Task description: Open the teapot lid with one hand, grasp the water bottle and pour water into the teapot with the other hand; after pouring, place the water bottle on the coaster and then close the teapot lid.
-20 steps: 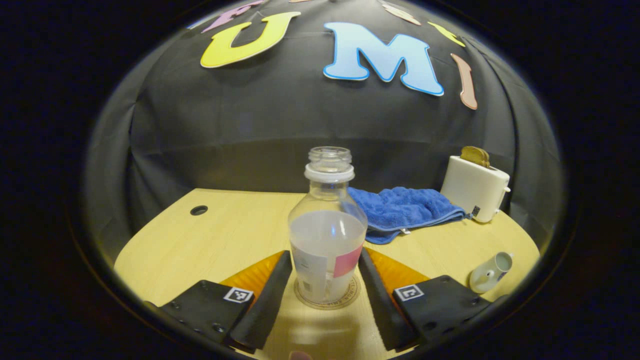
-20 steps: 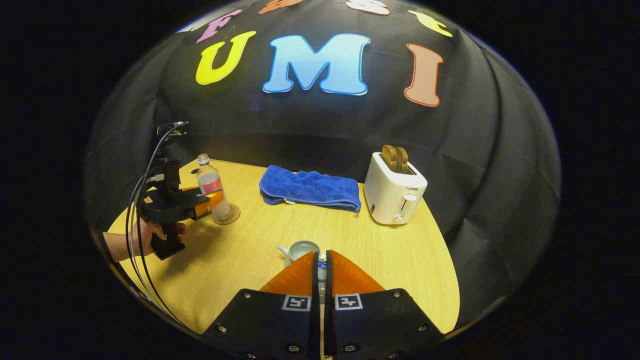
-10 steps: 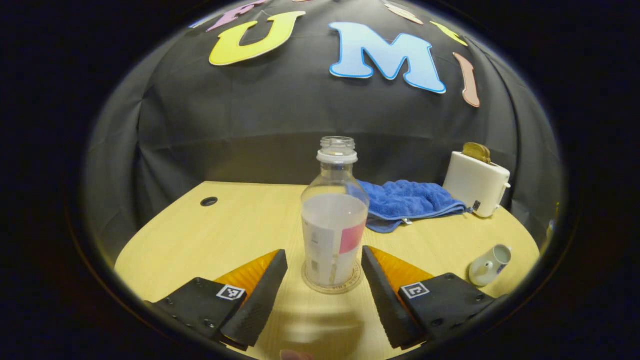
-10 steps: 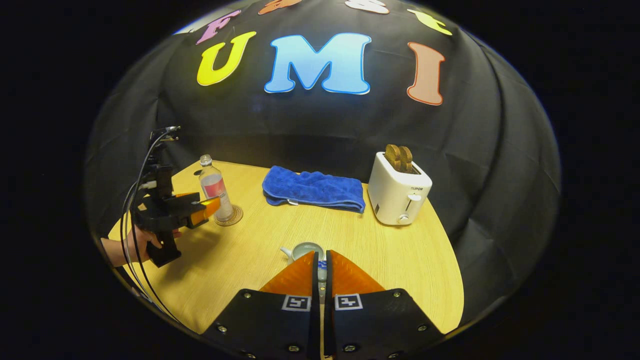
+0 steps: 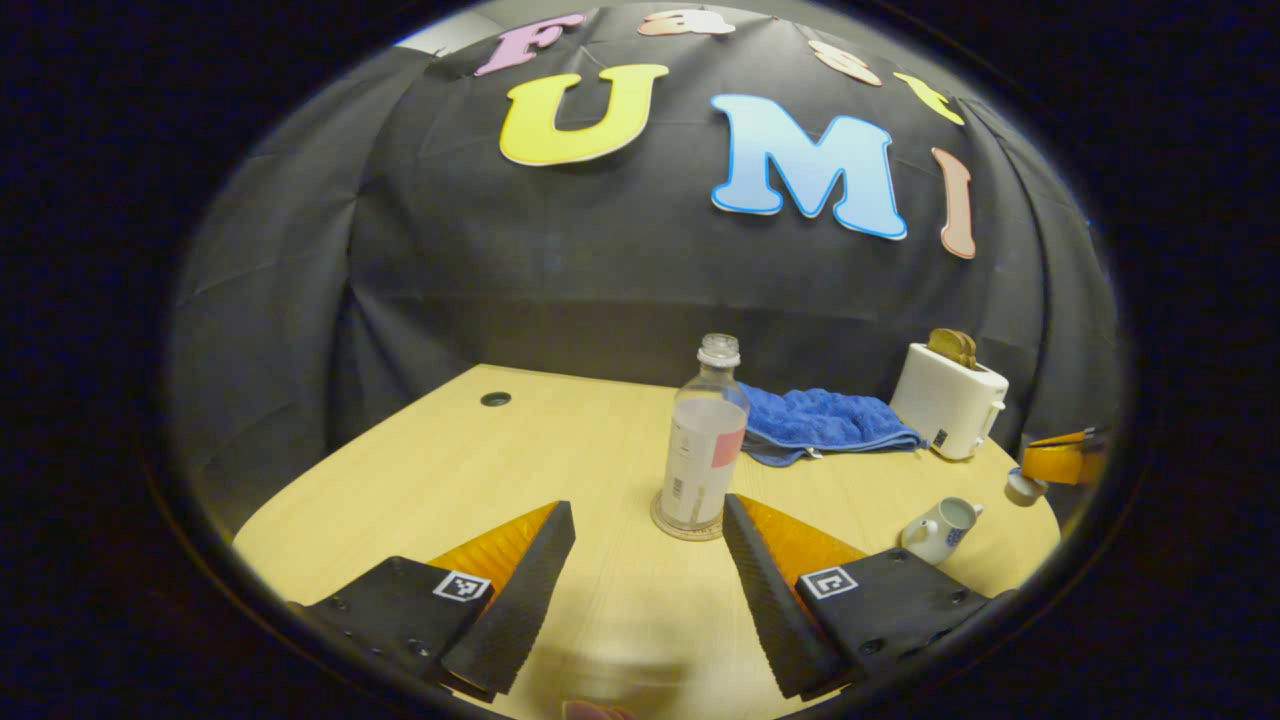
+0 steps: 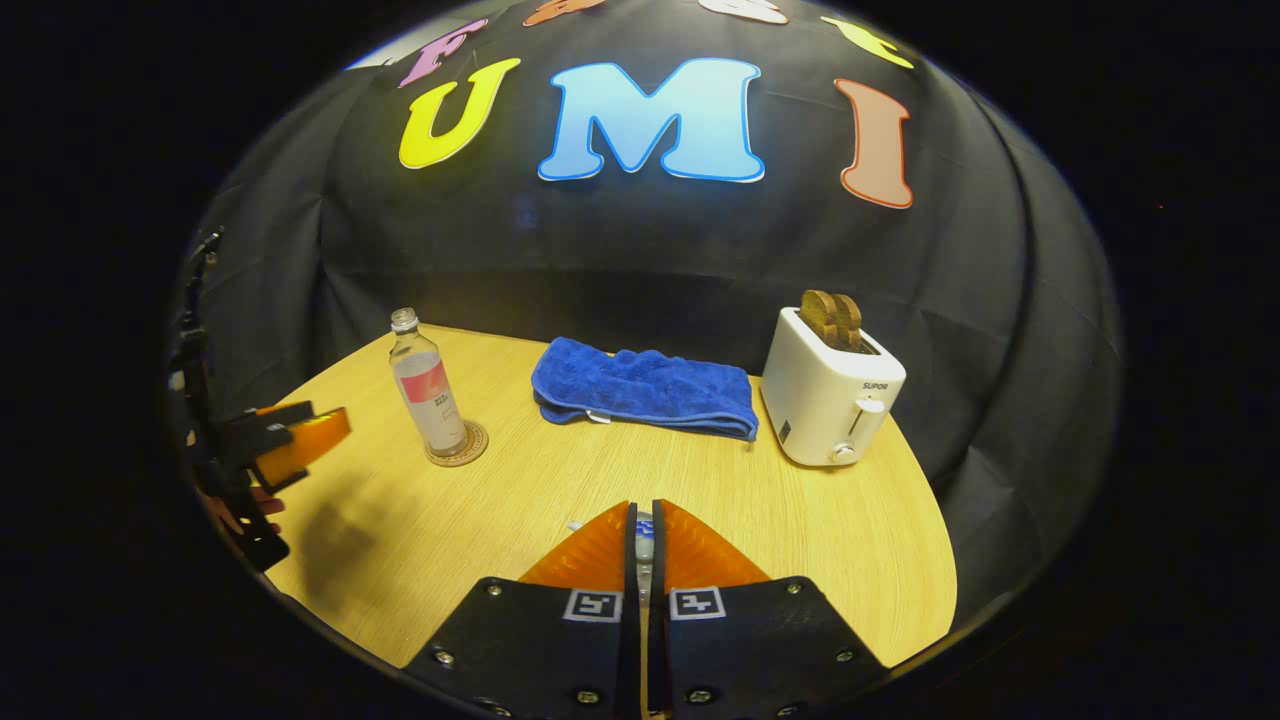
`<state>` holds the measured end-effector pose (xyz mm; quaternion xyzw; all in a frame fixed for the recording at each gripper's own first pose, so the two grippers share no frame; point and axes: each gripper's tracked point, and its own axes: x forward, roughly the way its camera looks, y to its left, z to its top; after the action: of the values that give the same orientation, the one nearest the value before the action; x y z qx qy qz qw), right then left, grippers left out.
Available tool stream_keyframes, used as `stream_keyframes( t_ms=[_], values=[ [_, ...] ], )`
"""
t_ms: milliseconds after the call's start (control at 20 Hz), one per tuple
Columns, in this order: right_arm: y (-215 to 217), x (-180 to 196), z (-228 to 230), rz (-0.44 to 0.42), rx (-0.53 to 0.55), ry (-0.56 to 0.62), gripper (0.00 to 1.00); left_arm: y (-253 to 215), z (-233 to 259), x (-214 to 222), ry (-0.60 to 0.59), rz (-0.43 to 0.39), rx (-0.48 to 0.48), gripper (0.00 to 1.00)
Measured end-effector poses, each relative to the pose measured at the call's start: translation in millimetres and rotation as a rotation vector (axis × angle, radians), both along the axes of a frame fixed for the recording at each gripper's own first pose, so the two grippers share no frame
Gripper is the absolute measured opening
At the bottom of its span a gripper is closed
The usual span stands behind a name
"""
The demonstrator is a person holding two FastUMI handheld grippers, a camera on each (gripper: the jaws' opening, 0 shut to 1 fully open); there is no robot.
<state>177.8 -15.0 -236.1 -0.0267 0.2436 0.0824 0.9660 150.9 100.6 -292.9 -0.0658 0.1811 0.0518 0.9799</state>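
Observation:
The clear water bottle (image 5: pixel 703 440) stands upright and capless on the round coaster (image 5: pixel 688 522). My left gripper (image 5: pixel 645 510) is open, drawn back from the bottle, nothing between its fingers. The white teapot (image 5: pixel 938 528) sits lidless on the table at the right. Above it, my right gripper (image 5: pixel 1060 462) holds the small teapot lid (image 5: pixel 1022 486). In the right gripper view, my right gripper (image 6: pixel 641 505) is shut on the lid (image 6: pixel 643 535); the bottle (image 6: pixel 425 385), coaster (image 6: pixel 457 445) and left gripper (image 6: pixel 290 445) are far left. The fingers hide nearly all of the teapot.
A folded blue towel (image 6: pixel 645 390) lies at the back of the wooden table (image 6: pixel 800 520). A white toaster (image 6: pixel 830 400) with toast stands at the back right. A cable hole (image 5: pixel 495 398) is in the table's far left. A hand holds the left gripper near the table's left edge.
My left gripper has pulled back and away from the bottle, which stays on the coaster. In the right gripper view the teapot has slipped behind my shut fingers.

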Motion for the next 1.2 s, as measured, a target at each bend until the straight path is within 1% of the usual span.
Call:
stream_keyframes(
  t_ms=[150, 300, 550, 750, 1200],
  values=[
    [6, 15, -10, 0.016, -0.023, -0.021, 0.03, 16, 14, -21, -0.009, 0.042, 0.009, 1.00],
    [13, 26, -25, 0.022, -0.019, -0.018, 0.03, 33, 30, -39, -0.020, 0.083, 0.019, 1.00],
    [16, 37, -43, 0.022, -0.029, -0.015, 0.03, 46, 52, -46, -0.045, 0.125, 0.011, 1.00],
    [14, 40, -52, 0.017, -0.039, -0.019, 0.03, 47, 65, -46, -0.058, 0.130, 0.021, 1.00],
    [15, 43, -64, 0.009, -0.028, -0.031, 0.03, 36, 68, -46, -0.053, 0.122, 0.019, 1.00]
  ],
)
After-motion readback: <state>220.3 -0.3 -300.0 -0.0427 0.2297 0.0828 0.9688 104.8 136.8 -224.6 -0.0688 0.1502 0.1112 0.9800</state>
